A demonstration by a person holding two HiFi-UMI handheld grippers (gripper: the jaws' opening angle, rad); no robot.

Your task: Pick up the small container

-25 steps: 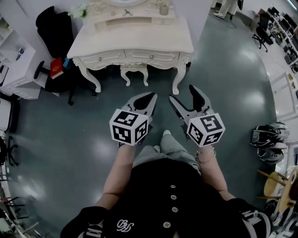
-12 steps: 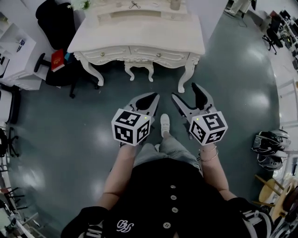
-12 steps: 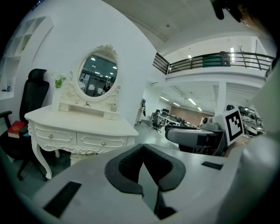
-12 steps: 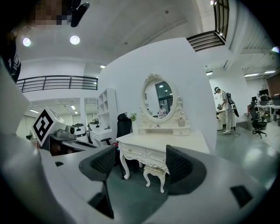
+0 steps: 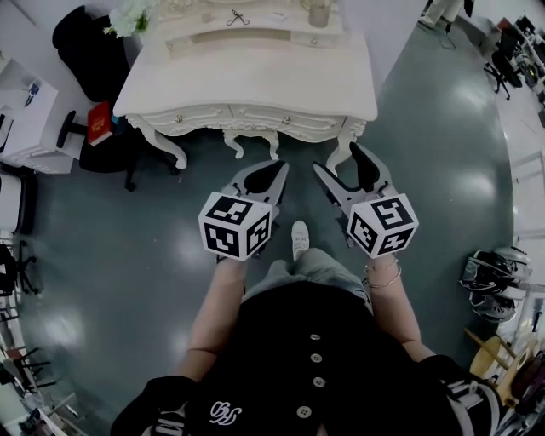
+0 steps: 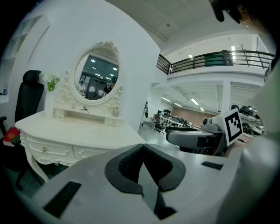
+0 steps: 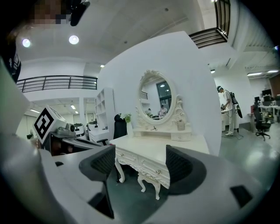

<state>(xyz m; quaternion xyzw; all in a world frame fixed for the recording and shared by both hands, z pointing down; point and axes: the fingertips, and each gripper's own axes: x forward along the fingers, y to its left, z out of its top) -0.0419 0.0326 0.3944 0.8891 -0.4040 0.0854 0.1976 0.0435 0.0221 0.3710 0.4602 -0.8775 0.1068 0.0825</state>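
The small container (image 5: 318, 12), a pale cup-like jar, stands on the raised back shelf of a white dressing table (image 5: 255, 81), to the right of the oval mirror (image 7: 156, 99). It also shows in the right gripper view as the small container (image 7: 180, 125). My left gripper (image 5: 267, 175) is held in the air short of the table's front edge, jaws pressed together with nothing between them. My right gripper (image 5: 340, 163) hovers beside it, jaws apart and empty, by the table's front right leg. Both are well short of the container.
A small dark scissors-like item (image 5: 238, 18) lies on the shelf and white flowers (image 5: 128, 17) stand at its left end. A black chair (image 5: 85, 43), a red book (image 5: 100, 123) and a white cabinet (image 5: 25, 111) are to the left. Helmets (image 5: 490, 272) lie on the floor at right.
The person has stepped toward the dressing table, so it lies closer to both grippers. The left gripper stays shut and the right stays open.
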